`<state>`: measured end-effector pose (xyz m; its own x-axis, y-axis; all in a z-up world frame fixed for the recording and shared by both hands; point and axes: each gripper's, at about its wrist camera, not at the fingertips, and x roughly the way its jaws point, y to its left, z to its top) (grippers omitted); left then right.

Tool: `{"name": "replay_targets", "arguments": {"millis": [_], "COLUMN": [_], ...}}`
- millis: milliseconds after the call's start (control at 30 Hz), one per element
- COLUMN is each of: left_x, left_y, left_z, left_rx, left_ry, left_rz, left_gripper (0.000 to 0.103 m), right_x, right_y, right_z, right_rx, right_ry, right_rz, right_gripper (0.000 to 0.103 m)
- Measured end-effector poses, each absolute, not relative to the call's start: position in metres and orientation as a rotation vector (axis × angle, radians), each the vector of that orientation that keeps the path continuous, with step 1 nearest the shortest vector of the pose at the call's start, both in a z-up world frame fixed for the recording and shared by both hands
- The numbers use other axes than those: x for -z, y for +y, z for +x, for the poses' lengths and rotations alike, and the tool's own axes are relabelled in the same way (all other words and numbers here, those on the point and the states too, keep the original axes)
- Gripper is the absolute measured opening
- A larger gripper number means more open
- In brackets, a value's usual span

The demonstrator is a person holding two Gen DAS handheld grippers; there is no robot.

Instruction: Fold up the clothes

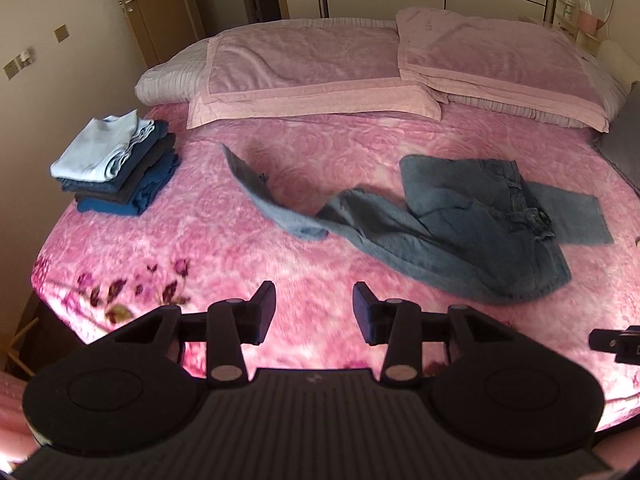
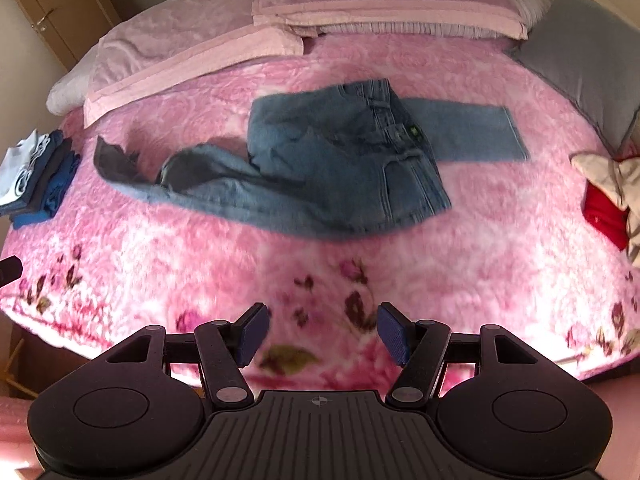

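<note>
A pair of blue jeans (image 1: 460,216) lies crumpled on the pink floral blanket (image 1: 224,256). One leg stretches left, its end lifted and blurred, and the other lies flat to the right. In the right wrist view the jeans (image 2: 340,160) sit mid-bed. My left gripper (image 1: 314,312) hovers over the near edge of the blanket, open, with nothing between its pads. My right gripper (image 2: 322,332) is also open and empty, short of the jeans. Each gripper shows at the edge of the other's view, the right gripper (image 1: 616,344) and the left gripper (image 2: 10,268).
A stack of folded clothes (image 1: 116,164), light blue on top, sits at the bed's left side. Pink pillows (image 1: 320,76) line the headboard. A grey cushion (image 2: 580,52) and a red and cream clothes heap (image 2: 608,196) lie at the right.
</note>
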<state>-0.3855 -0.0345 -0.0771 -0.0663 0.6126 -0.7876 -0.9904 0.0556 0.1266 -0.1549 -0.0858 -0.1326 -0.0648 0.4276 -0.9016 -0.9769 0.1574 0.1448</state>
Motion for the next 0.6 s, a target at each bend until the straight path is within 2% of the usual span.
{"name": "replay_targets", "arguments": {"millis": [333, 600], "left_x": [0.074, 0.096], "left_y": [0.060, 0.108], "left_z": [-0.417, -0.452], "left_rx": [-1.369, -1.342], "left_ry": [0.857, 0.897], "left_rz": [-0.534, -0.531], "left_gripper": [0.040, 0.040], "right_x": [0.125, 0.137], "right_y": [-0.011, 0.032], "right_z": [-0.201, -0.236], "right_rx": [-1.245, -1.195], "right_ry": [1.012, 0.992], "right_rz": [-0.652, -0.664], "right_gripper": [0.064, 0.064]}}
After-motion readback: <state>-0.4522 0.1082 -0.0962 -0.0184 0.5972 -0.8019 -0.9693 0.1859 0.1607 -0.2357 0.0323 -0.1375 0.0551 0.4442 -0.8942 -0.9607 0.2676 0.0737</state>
